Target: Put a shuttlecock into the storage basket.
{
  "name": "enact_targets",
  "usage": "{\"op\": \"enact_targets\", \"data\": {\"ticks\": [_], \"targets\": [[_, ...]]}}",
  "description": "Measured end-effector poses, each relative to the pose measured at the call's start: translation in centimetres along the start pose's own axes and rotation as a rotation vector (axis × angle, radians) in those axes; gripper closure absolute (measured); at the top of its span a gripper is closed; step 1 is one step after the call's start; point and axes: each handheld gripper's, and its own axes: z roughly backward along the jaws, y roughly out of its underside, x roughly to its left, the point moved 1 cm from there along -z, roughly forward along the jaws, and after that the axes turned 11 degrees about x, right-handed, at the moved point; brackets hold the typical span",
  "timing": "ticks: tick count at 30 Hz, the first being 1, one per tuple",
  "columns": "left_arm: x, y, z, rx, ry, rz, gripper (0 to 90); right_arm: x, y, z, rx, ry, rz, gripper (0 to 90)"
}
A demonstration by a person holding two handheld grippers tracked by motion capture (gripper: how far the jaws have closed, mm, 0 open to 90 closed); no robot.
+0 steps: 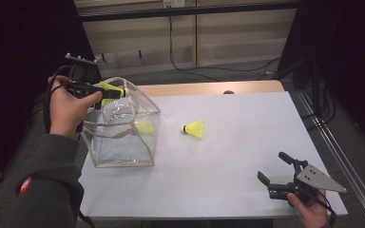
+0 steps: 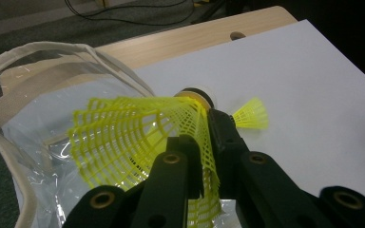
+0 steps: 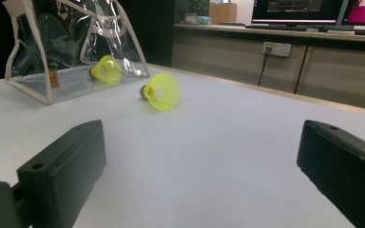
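The left gripper (image 1: 105, 91) is clamped on a yellow shuttlecock (image 2: 138, 142), pinching its mesh skirt, and holds it over the open top of the clear bag (image 1: 123, 126), at the bag's near-left rim. One shuttlecock (image 3: 105, 69) already lies inside the bag, and a third (image 1: 194, 128) lies on the white table (image 1: 237, 142), to the right of the bag.

To finish this drop well, I would bring the cork end past the bag's white rim (image 2: 9, 61) and well over the middle of the opening before letting go, since the soft walls sag and a shuttlecock let go at the edge could tip outside. The skirt is light and springy, so the jaws should part fully, without a flick.

The right gripper (image 1: 285, 178) rests well right of the bag, jaws wide apart and empty.

A small brown tag on the bag's wall and a red patch on the sleeve carry no writing I can read.
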Motion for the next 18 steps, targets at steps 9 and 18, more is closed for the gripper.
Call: {"op": "enact_targets", "data": {"ticks": [9,18], "targets": [[0.6,0.0,0.0,-0.013,-0.031,0.030,85.2,0.0,0.0,0.0,-0.001,-0.001,-0.001,2.1],[1.1,0.1,-0.3,-0.018,-0.058,0.055,85.1,0.0,0.0,0.0,-0.001,0.002,0.001,2.1]]}}
